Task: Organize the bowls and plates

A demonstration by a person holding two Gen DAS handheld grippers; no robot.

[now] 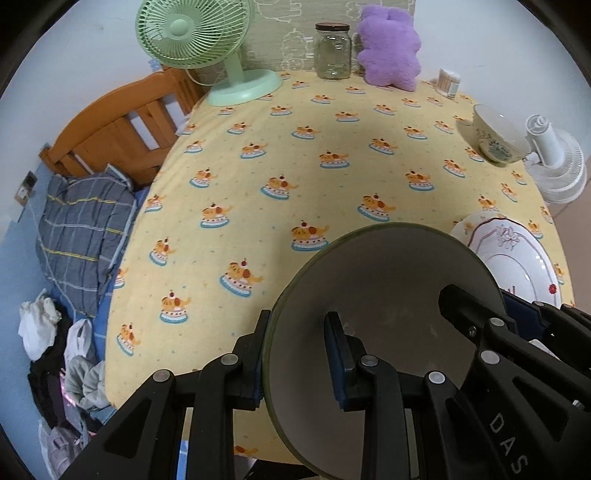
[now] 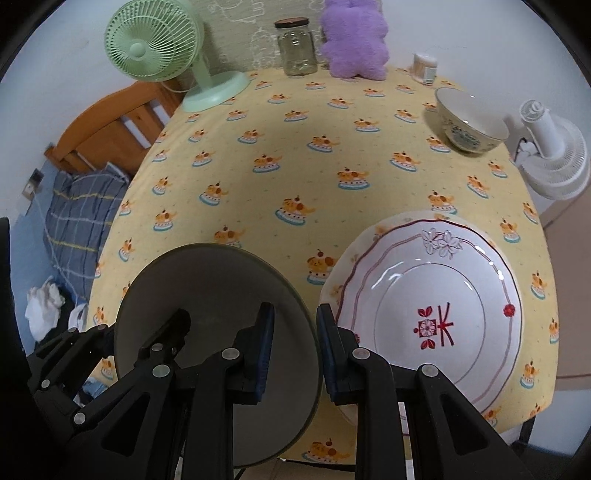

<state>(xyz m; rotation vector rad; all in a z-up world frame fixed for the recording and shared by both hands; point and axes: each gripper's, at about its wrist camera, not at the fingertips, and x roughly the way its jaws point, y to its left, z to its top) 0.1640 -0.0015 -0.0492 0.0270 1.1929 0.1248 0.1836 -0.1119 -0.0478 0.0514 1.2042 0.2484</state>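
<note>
The left gripper (image 1: 295, 350) and right gripper (image 2: 293, 345) each pinch opposite rims of the grey plate (image 1: 388, 295), sharing its weight, with the flowered plate (image 2: 436, 306) at three o'clock, likely its stacking spot.

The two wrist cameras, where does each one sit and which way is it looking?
Left wrist: on the left gripper, looking steeply down at the table; its fingers clamp the grey bowl's left rim.
Right wrist: on the right gripper, facing likewise; its fingers clamp the bowl's right rim beside the white plate.
Shared: bowl, plate, green fan, jar, the other gripper.
</note>
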